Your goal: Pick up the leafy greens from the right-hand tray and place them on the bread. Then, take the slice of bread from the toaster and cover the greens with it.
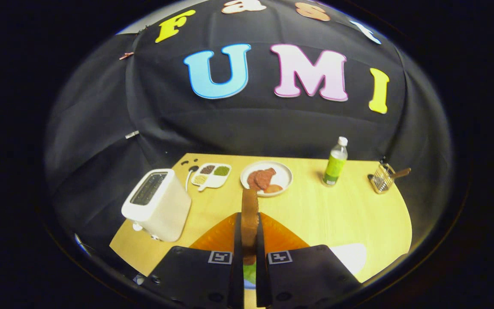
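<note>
Bread [249, 214] stands on edge between the gripper [249, 240] fingers, both pressing its sides, above an orange tray [281, 236] with a bit of greens [249, 272] visible below. Toaster [157, 204] sits to the left; a plate [287, 176], a bottle [335, 165] beyond.

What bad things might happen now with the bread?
The hand-held gripper pinches the bread slice on edge, standing upright between its fingers. Pressed too hard, the slice might squash or tear; held too loosely, it might slip out. It also hides most of the orange plate below, where a bit of green peeks between the fingers, so the bread might land crooked instead of covering it.
</note>
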Tool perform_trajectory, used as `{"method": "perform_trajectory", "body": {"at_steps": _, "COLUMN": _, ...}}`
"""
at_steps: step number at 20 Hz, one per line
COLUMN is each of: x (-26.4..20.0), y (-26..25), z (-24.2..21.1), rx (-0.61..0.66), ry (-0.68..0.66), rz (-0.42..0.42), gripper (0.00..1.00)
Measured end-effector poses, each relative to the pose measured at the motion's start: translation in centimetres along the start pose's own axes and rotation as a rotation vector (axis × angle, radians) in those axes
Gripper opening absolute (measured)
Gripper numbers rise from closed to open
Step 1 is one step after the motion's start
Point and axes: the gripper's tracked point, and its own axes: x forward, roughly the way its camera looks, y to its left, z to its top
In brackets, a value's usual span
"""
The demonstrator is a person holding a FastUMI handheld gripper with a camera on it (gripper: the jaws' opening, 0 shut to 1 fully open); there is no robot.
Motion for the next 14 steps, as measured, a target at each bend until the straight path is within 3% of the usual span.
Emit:
{"method": "perform_trajectory", "body": {"at_steps": 9, "x": 3.9, "y": 1.1, "z": -7.6, "rx": 0.215, "ry": 0.033, "rz": 0.006, "gripper": 0.15}}
{"method": "perform_trajectory", "body": {"at_steps": 14, "x": 5.9, "y": -0.2, "z": -9.7, "rx": 0.242, "ry": 0.048, "rz": -0.028, "gripper": 0.15}}
